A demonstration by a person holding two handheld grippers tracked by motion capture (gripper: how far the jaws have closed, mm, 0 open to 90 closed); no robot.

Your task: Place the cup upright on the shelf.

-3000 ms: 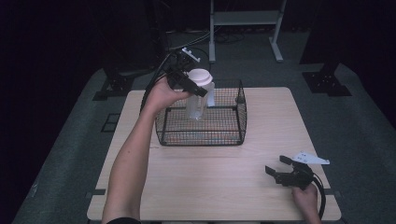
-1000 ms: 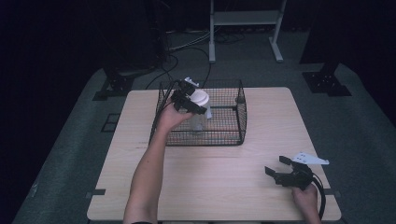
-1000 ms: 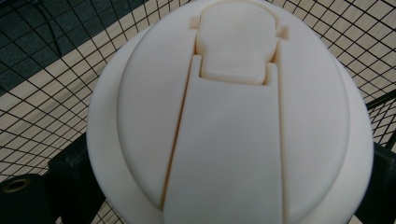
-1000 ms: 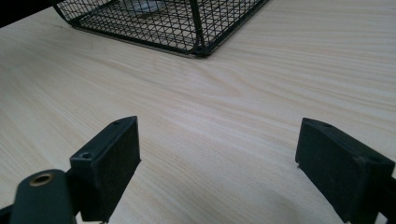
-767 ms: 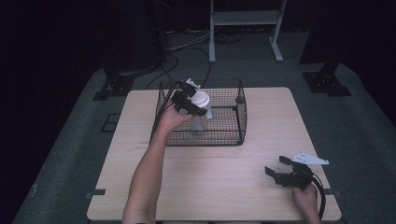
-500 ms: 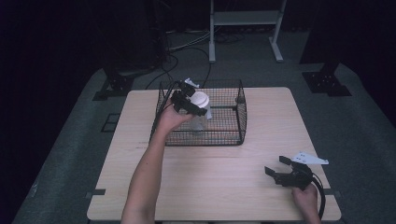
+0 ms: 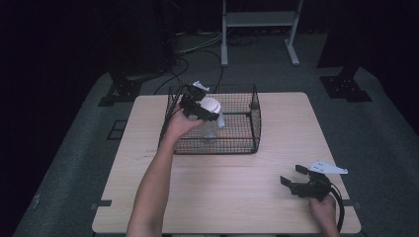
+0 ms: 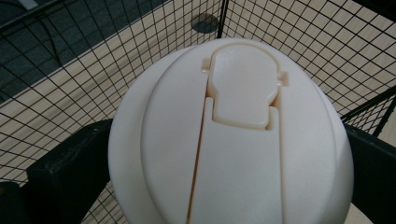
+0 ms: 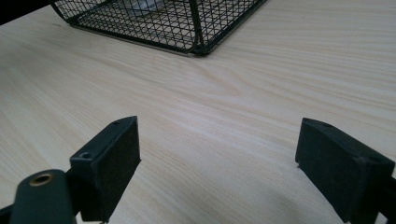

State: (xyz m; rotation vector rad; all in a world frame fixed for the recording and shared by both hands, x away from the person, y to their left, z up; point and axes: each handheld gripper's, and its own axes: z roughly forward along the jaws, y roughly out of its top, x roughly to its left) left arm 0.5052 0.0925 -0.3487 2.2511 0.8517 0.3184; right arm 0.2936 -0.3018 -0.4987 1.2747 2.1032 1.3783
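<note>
The left claw (image 7: pixel 210 112) is clamped on the white-lidded bottle (image 7: pixel 211 118) inside the wire basket (image 7: pixel 253 123). Lower it straight, then let go. The right claw (image 7: pixel 299 181) rests spread apart on the surface (image 7: pixel 237 182).

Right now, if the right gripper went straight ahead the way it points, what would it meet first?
Likely the wire basket. The right gripper sits open over bare wooden table, and the basket's near corner lies ahead, slightly to the left in the right gripper view; depth is unclear.

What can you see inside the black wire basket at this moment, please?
Inside the wire basket stands a clear bottle with a white lid, clamped by the left gripper. The lid and hand cover the bottle's contents and part of the basket floor.
</note>
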